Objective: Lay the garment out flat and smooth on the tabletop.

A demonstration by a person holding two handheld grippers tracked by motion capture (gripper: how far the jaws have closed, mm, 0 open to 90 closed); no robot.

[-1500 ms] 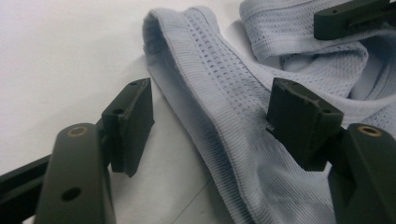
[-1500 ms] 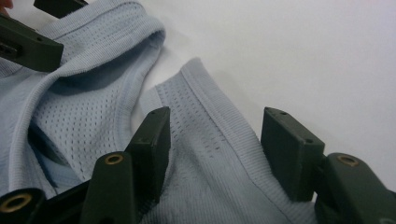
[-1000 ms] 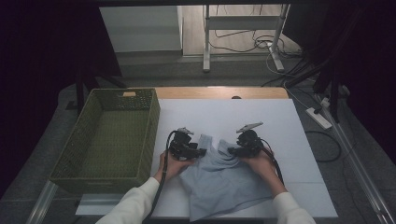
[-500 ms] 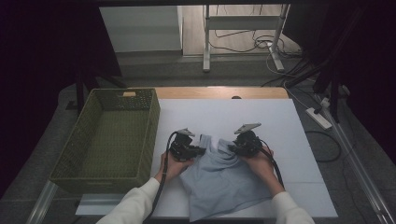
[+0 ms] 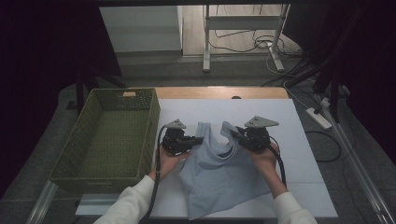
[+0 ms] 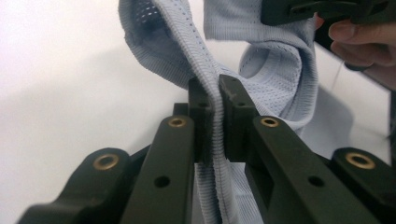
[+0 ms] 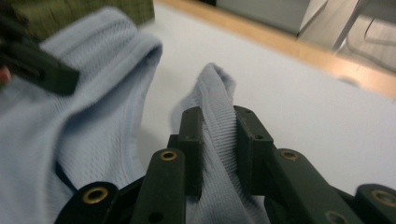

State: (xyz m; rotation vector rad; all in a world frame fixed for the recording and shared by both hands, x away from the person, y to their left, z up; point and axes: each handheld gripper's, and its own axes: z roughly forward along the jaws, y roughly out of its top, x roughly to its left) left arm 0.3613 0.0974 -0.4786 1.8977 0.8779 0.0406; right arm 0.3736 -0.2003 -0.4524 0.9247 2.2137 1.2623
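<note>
Both shoulder straps of the pale blue vest (image 5: 219, 172) now stand lifted off the white tabletop (image 5: 299, 140), where earlier they lay flat; its body trails toward the person. From above, the left tool (image 5: 198, 140) and right tool (image 5: 235, 135) each hold one strap, probably to spread the garment, beside a green basket (image 5: 112, 135). Left tool view: the jaws have just closed tight on a ribbed strap (image 6: 212, 116). Right tool view: the jaws, just closing, pinch the other strap (image 7: 219, 135). No writing shows.
</note>
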